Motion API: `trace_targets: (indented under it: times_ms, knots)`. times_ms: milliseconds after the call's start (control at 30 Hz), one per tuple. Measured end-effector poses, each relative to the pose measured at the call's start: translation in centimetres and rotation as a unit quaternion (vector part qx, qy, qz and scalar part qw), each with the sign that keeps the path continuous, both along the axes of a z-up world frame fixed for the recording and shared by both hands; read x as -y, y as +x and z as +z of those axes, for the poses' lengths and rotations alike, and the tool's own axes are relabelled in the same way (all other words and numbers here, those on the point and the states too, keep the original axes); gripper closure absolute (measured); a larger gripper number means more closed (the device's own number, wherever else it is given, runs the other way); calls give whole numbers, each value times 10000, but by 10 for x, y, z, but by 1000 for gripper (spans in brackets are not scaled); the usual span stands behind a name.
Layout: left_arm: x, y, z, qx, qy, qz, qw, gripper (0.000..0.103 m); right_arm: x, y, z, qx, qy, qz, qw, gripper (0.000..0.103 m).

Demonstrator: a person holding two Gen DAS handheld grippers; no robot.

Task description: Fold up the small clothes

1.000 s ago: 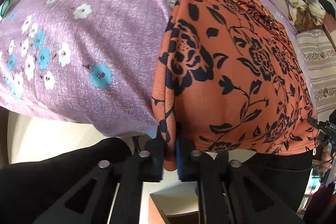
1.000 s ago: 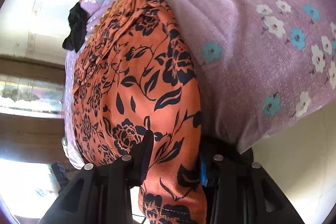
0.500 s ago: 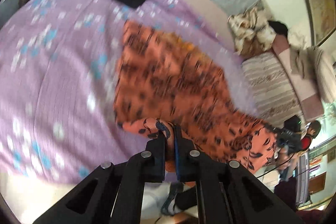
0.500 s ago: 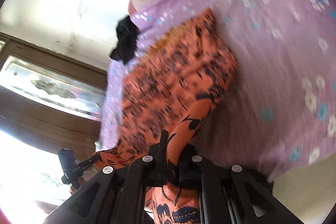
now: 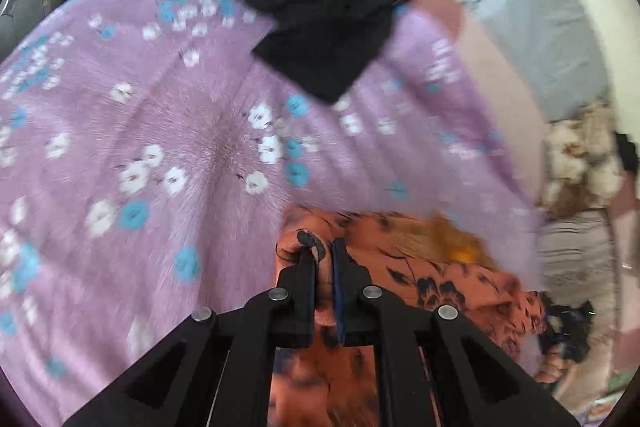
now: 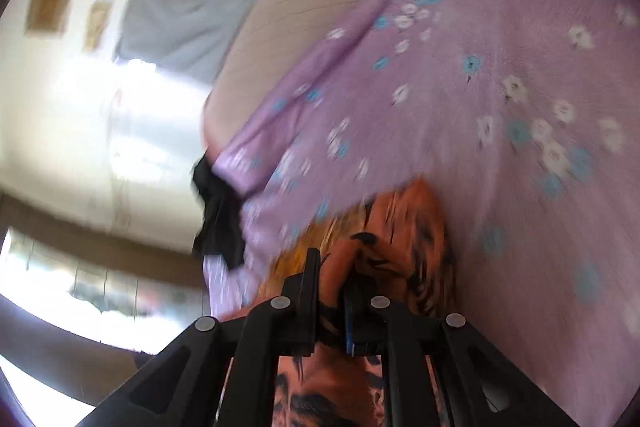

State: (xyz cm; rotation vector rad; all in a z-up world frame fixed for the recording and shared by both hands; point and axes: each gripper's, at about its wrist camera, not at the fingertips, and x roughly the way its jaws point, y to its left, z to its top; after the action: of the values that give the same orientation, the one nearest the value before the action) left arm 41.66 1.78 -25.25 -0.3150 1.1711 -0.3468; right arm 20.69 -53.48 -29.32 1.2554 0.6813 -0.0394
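Note:
An orange garment with a black flower print (image 5: 420,259) lies bunched on the purple floral bedsheet (image 5: 160,131). In the left wrist view my left gripper (image 5: 323,255) pinches a fold of its edge; the jaws are opening slightly with the cloth still pressed between the pads. My right gripper (image 6: 332,271) holds another part of the orange garment (image 6: 404,227) the same way, its jaws also easing open on the cloth. The garment hangs down under both grippers, and its lower part is hidden behind them.
A crumpled black garment (image 5: 324,23) lies at the far side of the sheet and also shows as the black garment (image 6: 218,227) at the bed's edge. Beyond are a grey cover (image 5: 540,39), a cream patterned cloth pile (image 5: 580,163) and striped bedding (image 5: 576,247).
Both grippers swept across the bed with the orange garment, carrying its held edge over the rest. The garment went from spread flat to bunched near the grippers, and the black garment came closer.

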Motion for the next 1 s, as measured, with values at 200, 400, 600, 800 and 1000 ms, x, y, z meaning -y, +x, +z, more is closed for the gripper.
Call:
trace_targets:
  times_ms: [200,400,600,800,1000]
  knots:
    - [-2,-7,-10,324,-356,395,9981,87,24,-5,-37,93,188,-836,9963,75]
    - [-29,-75,65,1611,-774,1222,9763,36,-14,-39,53,414,-1836,59,9821,75]
    - [-2,-155,84,2395,69,1208,9633,19,-120,-28,53,-351,-2630,1923,9448,75]
    - [39,-156,23,1196,711,175,9901,19,-176,17,13,-911,-3000,2345,9202,75]
    - [56,-135,-8,754,1406,-149,9871,20,-144,103,3,-1291,-3775,1426,9058,77]
